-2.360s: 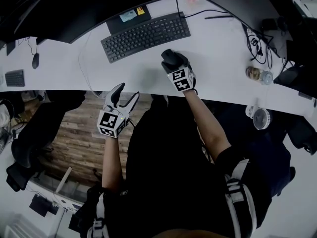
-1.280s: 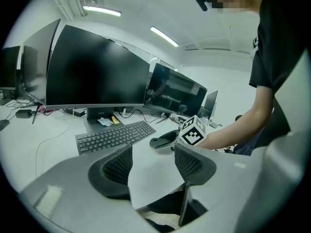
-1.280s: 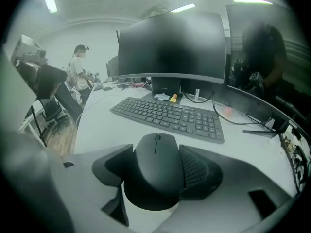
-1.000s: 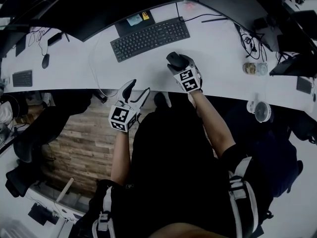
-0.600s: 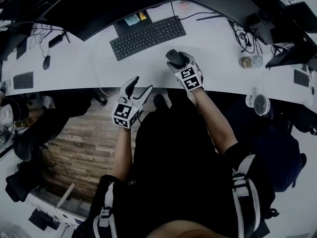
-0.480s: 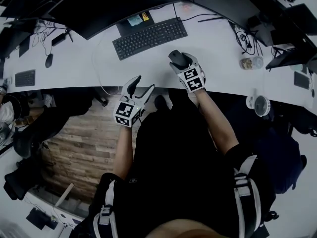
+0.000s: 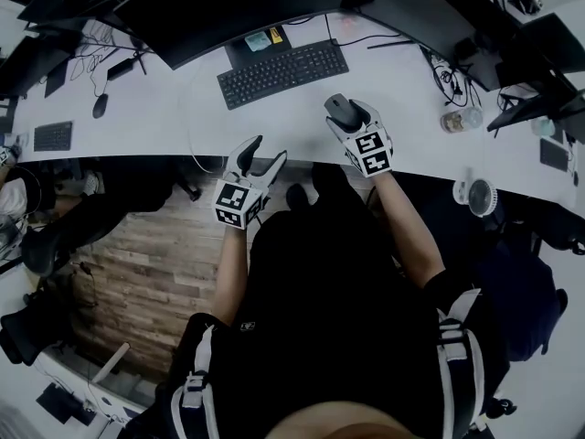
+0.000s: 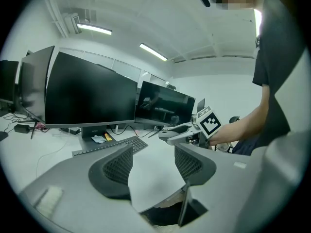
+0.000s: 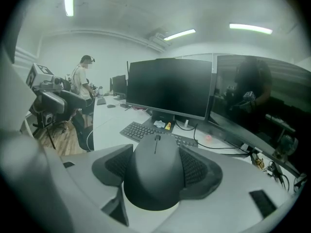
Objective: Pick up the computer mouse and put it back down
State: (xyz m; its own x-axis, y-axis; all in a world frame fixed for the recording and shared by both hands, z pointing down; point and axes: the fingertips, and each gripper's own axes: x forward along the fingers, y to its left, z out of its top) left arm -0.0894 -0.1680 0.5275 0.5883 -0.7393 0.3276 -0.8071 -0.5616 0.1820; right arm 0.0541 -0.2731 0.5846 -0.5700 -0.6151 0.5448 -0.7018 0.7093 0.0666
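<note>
- Right gripper (image 7: 347,115), in the head view, sits at about 1 o'clock from the middle of the frame. Its jaws are closed around the computer mouse (image 7: 336,106).
- From the same view, the keyboard (image 7: 283,67) lies at roughly 10 o'clock from the mouse on the white bench (image 7: 164,108), and a dark monitor (image 7: 228,3) stands behind it.
- The left gripper (image 7: 268,150) hangs at 11 o'clock from the middle, at the near edge of the bench, well apart from the mouse.
- In the left gripper view, the left gripper (image 8: 153,154) has its jaws spread wide. Only bare bench and its front edge show between them, so it holds nothing.
- That view also shows the other gripper at 1 o'clock, and it appears to be clear above the bench top.
- In the right gripper view, the right gripper (image 9: 156,159) has both pads pressed against the sides of the mouse (image 9: 155,178), which fills the gap with its wheel end pointing away.
- Beyond it, at 12 o'clock, the keyboard (image 9: 146,130) and monitor (image 9: 170,86) lie lower down, so the mouse seems to be off the bench.
- As I judge it, the pick-up half is in hand or done.
- The next move calls for lowering the mouse level onto open bench short of the keyboard. The jaws should part only once its underside rests flat, so that it neither drops nor tips.
</note>
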